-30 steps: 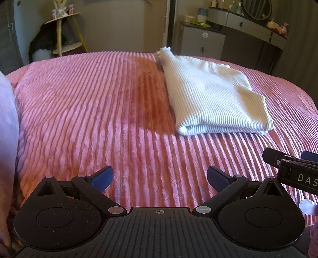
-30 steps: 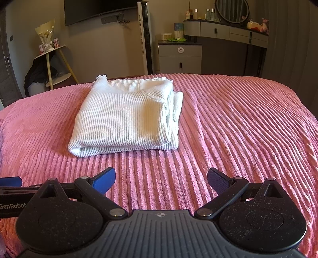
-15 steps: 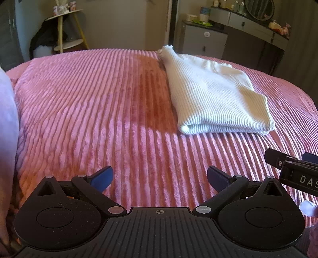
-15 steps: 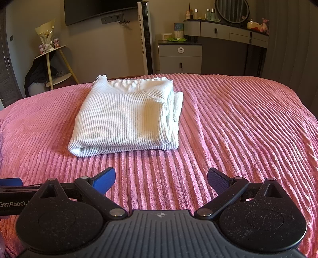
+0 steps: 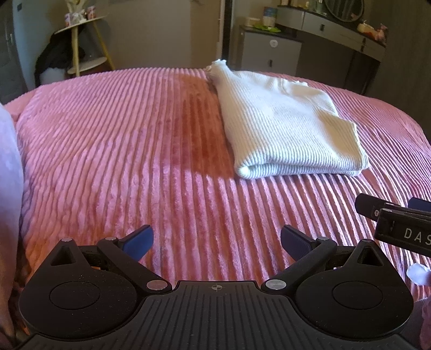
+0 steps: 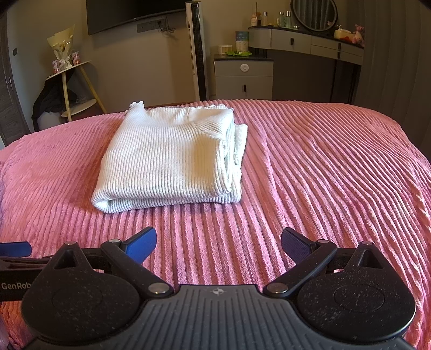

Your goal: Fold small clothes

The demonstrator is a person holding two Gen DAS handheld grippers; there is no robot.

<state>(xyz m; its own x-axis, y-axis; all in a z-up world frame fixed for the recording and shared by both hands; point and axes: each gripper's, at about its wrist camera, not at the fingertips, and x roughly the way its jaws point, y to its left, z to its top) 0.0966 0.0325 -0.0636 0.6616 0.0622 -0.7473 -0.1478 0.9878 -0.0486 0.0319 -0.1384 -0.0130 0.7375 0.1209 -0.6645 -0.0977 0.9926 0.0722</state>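
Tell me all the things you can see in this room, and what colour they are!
Sweater: one, white, folded on the bed.
Blanket: one, pink and ribbed, covering the bed.
Tripod shelf: one, pale wood, back left by the wall.
Bouquet: one, cream wrapped, on top of the shelf.
Television: one, black, on the wall.
Cabinet: one, grey, behind the bed.
Mirror: one, oval, on the dressing table.
Left gripper: one, black with blue pads, open, holding nothing.
Right gripper: one, same colours, open, holding nothing.
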